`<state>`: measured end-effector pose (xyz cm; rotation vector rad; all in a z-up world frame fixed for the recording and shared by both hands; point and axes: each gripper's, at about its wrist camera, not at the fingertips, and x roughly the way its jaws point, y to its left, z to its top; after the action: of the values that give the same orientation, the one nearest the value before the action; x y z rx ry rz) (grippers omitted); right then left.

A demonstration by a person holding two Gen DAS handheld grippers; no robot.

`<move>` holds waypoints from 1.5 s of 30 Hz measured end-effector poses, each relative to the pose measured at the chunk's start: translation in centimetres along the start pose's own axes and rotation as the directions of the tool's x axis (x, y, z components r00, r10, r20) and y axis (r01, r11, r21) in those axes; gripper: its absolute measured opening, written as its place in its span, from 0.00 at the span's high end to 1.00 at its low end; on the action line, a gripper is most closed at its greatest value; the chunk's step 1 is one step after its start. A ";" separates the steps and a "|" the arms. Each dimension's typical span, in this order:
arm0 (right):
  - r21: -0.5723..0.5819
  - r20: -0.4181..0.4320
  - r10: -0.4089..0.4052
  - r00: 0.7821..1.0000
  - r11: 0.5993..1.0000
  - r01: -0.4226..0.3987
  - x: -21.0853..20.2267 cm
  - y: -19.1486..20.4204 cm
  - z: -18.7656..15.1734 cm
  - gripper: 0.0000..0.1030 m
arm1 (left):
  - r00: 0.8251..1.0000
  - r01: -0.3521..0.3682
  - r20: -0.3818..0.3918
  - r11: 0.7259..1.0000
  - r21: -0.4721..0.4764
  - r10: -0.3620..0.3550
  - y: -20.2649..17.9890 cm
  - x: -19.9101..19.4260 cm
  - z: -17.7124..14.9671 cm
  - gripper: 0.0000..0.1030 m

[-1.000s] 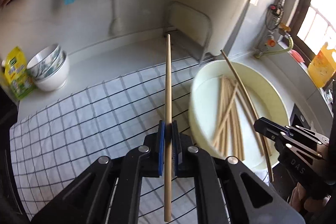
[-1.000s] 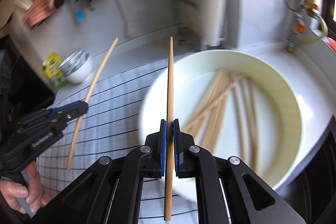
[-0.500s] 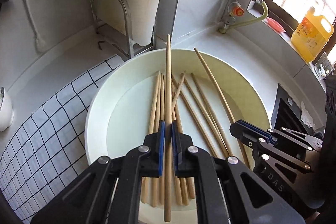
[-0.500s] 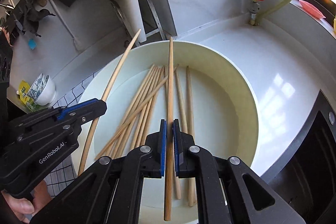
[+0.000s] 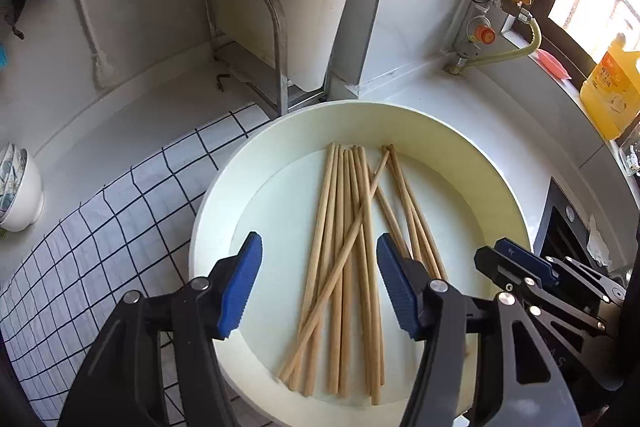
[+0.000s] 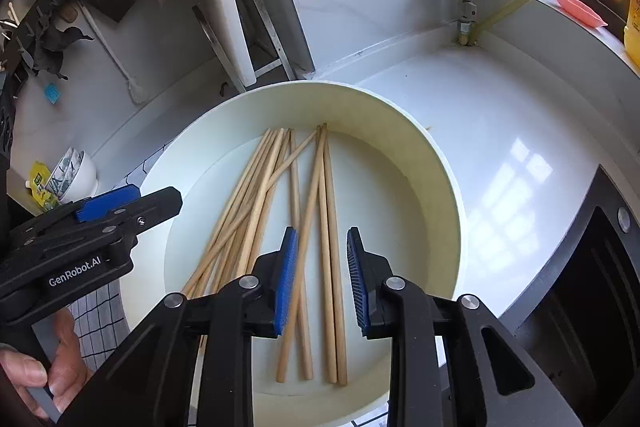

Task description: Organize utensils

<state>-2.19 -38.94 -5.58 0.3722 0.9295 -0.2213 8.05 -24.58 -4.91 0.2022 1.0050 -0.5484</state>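
Several wooden chopsticks [image 5: 344, 247] lie in a loose bundle on the floor of a round cream basin [image 5: 472, 151]; they also show in the right wrist view [image 6: 296, 211], inside the same basin [image 6: 432, 155]. My left gripper [image 5: 318, 287] is open and empty, just above the near ends of the chopsticks. My right gripper [image 6: 322, 279] is open and empty over the right-hand chopsticks. Each gripper shows in the other's view: the right one at the lower right [image 5: 516, 263], the left one at the left [image 6: 132, 203].
A black-checked white cloth [image 5: 100, 227] lies left of the basin. A stack of white bowls [image 5: 16, 195] stands at far left. A metal rack [image 5: 256, 39] stands behind. A gas valve and hose [image 5: 484, 35] and a yellow bottle [image 5: 612, 87] are at right.
Both grippers have opened and let go of their chopsticks, which now lie in the basin with the others. A second ago the left gripper was still over the checked cloth.
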 end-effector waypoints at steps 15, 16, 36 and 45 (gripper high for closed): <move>-0.028 0.040 -0.002 0.999 1.000 0.003 -3.8 1.6 -1.1 0.62 | 0.998 -0.044 0.042 0.999 -0.030 0.045 1.0 -4.6 -1.3 0.30; -0.031 0.042 -0.002 0.999 1.000 0.004 -4.0 1.7 -1.2 0.61 | 0.998 -0.046 0.045 0.998 -0.031 0.047 0.9 -4.8 -1.4 0.30; -0.062 0.078 -0.016 0.997 0.998 0.021 -6.7 2.7 -2.3 0.50 | 0.994 -0.082 0.076 0.996 -0.024 0.083 1.0 -8.0 -2.4 0.18; -0.060 0.078 -0.034 0.996 0.997 0.039 -7.1 2.6 -2.8 0.42 | 0.992 -0.085 0.086 0.996 -0.034 0.088 1.2 -9.0 -2.7 0.08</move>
<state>-7.50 -35.30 -0.73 0.2880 0.8656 -0.2387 2.98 -19.42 1.13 0.1929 0.9144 -0.4591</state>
